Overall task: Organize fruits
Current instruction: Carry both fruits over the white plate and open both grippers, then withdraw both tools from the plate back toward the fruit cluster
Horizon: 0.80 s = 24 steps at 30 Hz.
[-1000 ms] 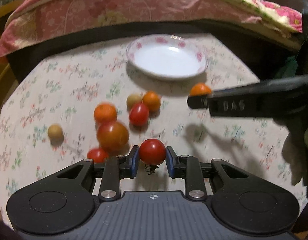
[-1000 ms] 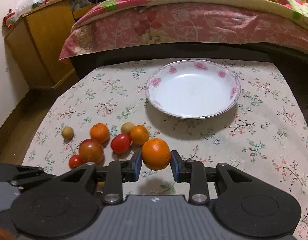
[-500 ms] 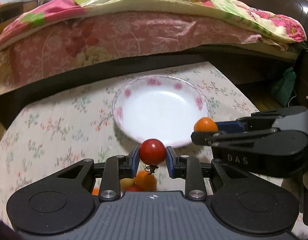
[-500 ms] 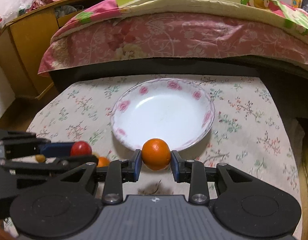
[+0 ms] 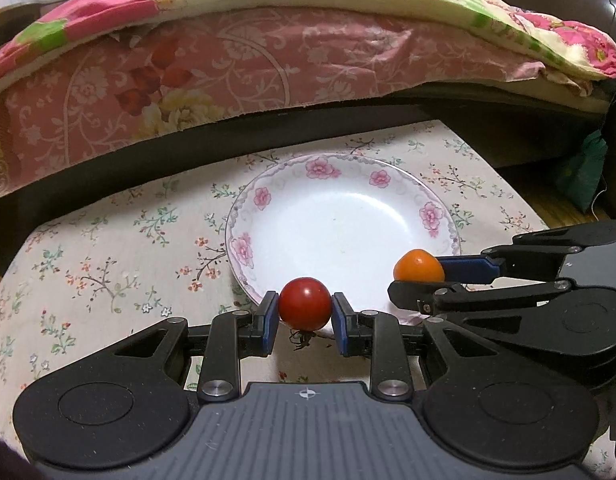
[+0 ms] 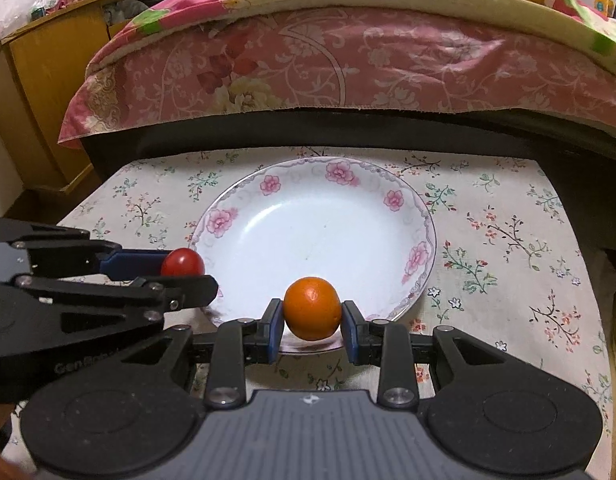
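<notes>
My left gripper is shut on a red tomato and holds it over the near rim of a white plate with pink flowers. My right gripper is shut on a small orange over the plate's near rim. The right gripper with the orange shows at the right in the left wrist view. The left gripper with the tomato shows at the left in the right wrist view. The plate holds no fruit.
The plate stands on a low table with a floral cloth. A bed with a pink floral cover runs along the table's far edge. A wooden cabinet stands at the back left.
Both grippers have carried their fruit forward from the pile of loose fruit to the plate's near rim. The loose fruit has dropped out of view.
</notes>
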### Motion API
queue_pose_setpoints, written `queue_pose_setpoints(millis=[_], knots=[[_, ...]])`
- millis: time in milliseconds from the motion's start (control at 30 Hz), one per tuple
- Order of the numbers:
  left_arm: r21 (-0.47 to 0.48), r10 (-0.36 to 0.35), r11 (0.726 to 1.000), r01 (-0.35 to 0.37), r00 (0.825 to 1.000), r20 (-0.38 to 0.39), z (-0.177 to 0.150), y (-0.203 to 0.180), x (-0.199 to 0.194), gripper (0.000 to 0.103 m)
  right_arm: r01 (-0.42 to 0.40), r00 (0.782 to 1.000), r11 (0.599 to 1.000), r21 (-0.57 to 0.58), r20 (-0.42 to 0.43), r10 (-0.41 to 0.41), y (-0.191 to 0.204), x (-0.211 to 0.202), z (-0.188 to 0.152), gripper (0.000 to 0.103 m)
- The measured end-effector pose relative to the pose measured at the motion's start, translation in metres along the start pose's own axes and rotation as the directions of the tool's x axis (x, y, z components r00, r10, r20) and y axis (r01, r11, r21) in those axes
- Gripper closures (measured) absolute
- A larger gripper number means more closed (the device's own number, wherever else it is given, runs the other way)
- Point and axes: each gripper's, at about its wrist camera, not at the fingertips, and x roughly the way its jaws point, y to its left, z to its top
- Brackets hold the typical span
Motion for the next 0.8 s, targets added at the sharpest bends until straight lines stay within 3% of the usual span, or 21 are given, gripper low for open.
queue_pose_setpoints(millis=[567, 800], knots=[[-0.011, 0.004, 1.0, -0.004, 1.0, -0.008, 0.0013, 0.0019, 0.0049, 0.066, 0.005, 1.0, 1.0, 0.0, -0.005, -0.005, -0.0017, 0.0079, 0.0025, 0.072], [-0.015, 0.006, 1.0, -0.006, 1.0, -0.01, 0.0021, 0.0051, 0.0044, 0.059, 0.011, 1.0, 1.0, 0.007, 0.002, -0.011, -0.0024, 0.0074, 0.0032, 0.071]])
